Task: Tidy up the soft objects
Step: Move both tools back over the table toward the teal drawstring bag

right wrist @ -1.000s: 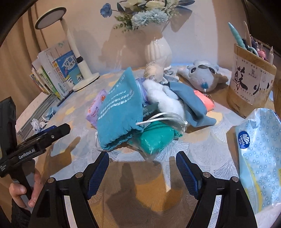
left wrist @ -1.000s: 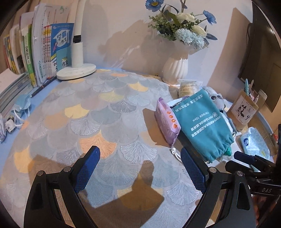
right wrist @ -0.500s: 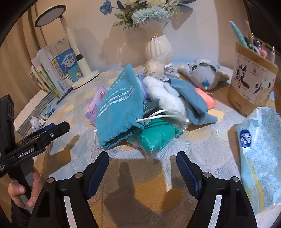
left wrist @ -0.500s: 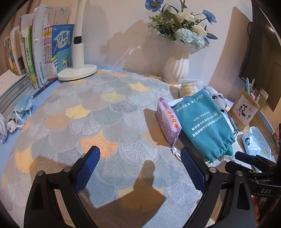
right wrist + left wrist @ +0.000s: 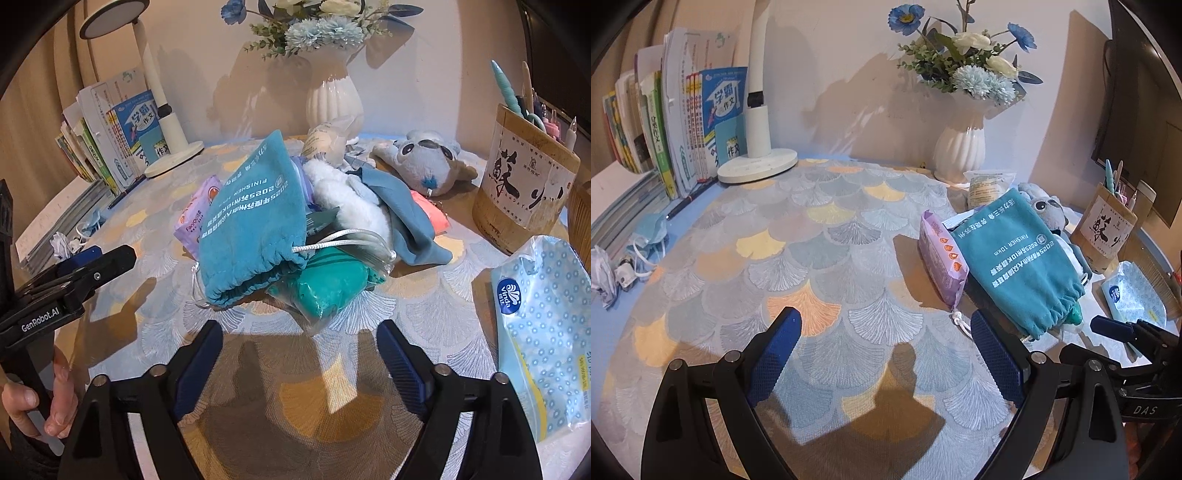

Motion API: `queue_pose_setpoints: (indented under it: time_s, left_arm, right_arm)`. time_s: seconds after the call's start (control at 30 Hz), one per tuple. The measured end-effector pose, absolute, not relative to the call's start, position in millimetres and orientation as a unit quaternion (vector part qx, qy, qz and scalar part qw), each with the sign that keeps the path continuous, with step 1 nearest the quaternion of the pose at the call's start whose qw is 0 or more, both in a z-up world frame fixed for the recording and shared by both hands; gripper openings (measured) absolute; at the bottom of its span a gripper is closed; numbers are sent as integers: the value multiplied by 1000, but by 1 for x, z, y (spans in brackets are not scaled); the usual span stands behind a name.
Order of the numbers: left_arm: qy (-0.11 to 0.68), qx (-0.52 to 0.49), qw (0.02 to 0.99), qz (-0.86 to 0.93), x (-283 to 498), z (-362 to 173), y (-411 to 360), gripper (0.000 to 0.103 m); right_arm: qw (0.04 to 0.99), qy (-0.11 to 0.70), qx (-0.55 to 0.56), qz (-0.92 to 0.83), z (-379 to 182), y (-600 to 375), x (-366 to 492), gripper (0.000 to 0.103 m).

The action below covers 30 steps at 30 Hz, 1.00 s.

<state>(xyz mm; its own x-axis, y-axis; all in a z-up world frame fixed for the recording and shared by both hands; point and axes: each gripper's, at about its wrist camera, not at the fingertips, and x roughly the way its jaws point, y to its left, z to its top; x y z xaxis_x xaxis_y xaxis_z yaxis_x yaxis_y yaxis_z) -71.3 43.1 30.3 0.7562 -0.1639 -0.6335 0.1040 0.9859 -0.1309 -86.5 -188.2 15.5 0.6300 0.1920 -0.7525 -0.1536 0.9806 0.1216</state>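
Note:
A heap of soft things lies on the patterned tablecloth (image 5: 424, 317). On top is a teal drawstring pouch (image 5: 251, 221), also in the left wrist view (image 5: 1012, 258). A purple tissue pack (image 5: 942, 262) leans on its left side (image 5: 195, 218). A green item in clear plastic (image 5: 328, 284), white fluffy cloth (image 5: 347, 199), a blue cloth (image 5: 410, 221) and a pink item (image 5: 428, 210) lie beside it. A grey plush toy (image 5: 424, 166) lies behind. My right gripper (image 5: 299, 350) is open and empty just before the heap. My left gripper (image 5: 882, 343) is open and empty left of it.
A blue dotted tissue pack (image 5: 546, 325) lies at the right. A wooden pen holder (image 5: 524, 184) stands behind it. A white vase with flowers (image 5: 960, 147), a desk lamp (image 5: 757, 162) and books (image 5: 683, 125) line the back. A face mask (image 5: 650, 232) lies at the left edge.
Both grippers have drifted slightly; the heap looks a little nearer in the right wrist view. Nothing was taken hold of or moved.

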Motion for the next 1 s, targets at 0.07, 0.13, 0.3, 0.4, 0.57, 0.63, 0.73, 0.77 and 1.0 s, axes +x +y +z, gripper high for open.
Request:
queue_pose_setpoints:
  time_s: [0.07, 0.13, 0.3, 0.4, 0.57, 0.63, 0.73, 0.77, 1.0]
  left_arm:
    - [339, -40, 937, -72, -73, 31, 42, 93]
    - [338, -36, 938, -72, -73, 31, 41, 93]
    - [336, -32, 938, -74, -74, 31, 40, 93]
    - [334, -33, 939, -75, -75, 31, 40, 93]
    - [333, -32, 939, -75, -75, 31, 40, 93]
    - [334, -30, 939, -75, -75, 31, 39, 93]
    - [335, -25, 939, -75, -75, 30, 38, 93]
    - [336, -24, 939, -74, -75, 30, 37, 93]
    - [340, -17, 938, -72, -73, 29, 36, 93]
  right_arm:
    - [904, 417, 22, 94, 16, -188, -87, 88]
    - [904, 417, 20, 92, 16, -188, -87, 88]
    - [905, 417, 12, 87, 16, -185, -88, 88]
    - [905, 417, 7, 86, 15, -183, -88, 88]
    - [906, 417, 0, 73, 15, -182, -87, 88]
    - [906, 417, 3, 67, 15, -183, -86, 88]
    - [910, 412, 5, 56, 16, -185, -87, 88]
    - [911, 409, 5, 54, 17, -185, -88, 88]
    - [915, 399, 3, 53, 20, -187, -91, 88]
